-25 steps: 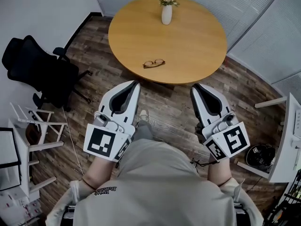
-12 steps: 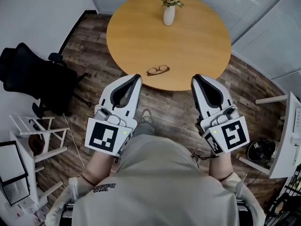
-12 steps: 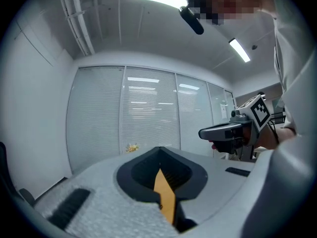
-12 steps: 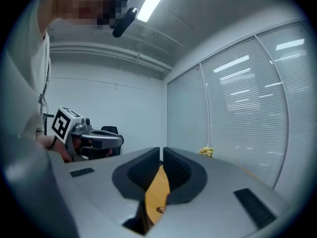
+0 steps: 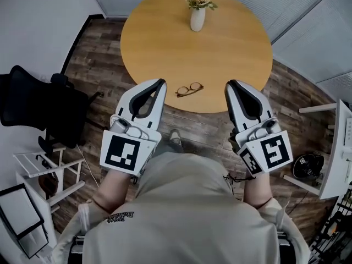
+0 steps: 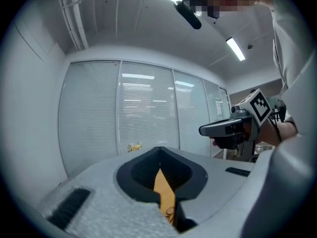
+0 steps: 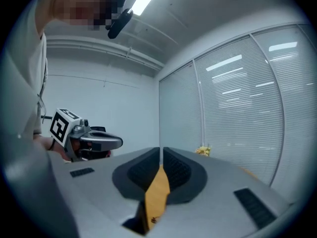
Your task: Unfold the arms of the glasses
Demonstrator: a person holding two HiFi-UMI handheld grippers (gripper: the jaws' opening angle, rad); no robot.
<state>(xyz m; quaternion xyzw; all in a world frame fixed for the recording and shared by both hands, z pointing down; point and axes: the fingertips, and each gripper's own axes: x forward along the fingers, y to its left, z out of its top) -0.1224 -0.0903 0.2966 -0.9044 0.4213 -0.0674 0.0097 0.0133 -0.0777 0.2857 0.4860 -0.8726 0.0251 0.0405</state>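
Observation:
A pair of brown-rimmed glasses point(image 5: 190, 88) lies folded near the front edge of the round wooden table point(image 5: 165, 37). My left gripper point(image 5: 161, 83) is shut and empty, its tip just over the table edge to the left of the glasses. On the other side of the glasses my right gripper point(image 5: 229, 84) hangs shut and empty too. In the left gripper view the closed jaws point(image 6: 159, 151) show only a sliver of the tabletop point(image 6: 166, 197), and the right gripper point(image 6: 233, 128) floats alongside. The right gripper view shows shut jaws point(image 7: 161, 151) and the left gripper point(image 7: 89, 139).
A white vase of flowers point(image 5: 197, 14) stands at the table's far side. A black office chair point(image 5: 33, 109) and a white rack point(image 5: 49, 172) are on the left. A white desk point(image 5: 335, 153) and a black object on the floor point(image 5: 308, 166) are on the right.
The table and glasses have come closer in the head view. Both grippers, shut throughout, have moved forward from over the floor to the table's near edge, flanking the glasses.

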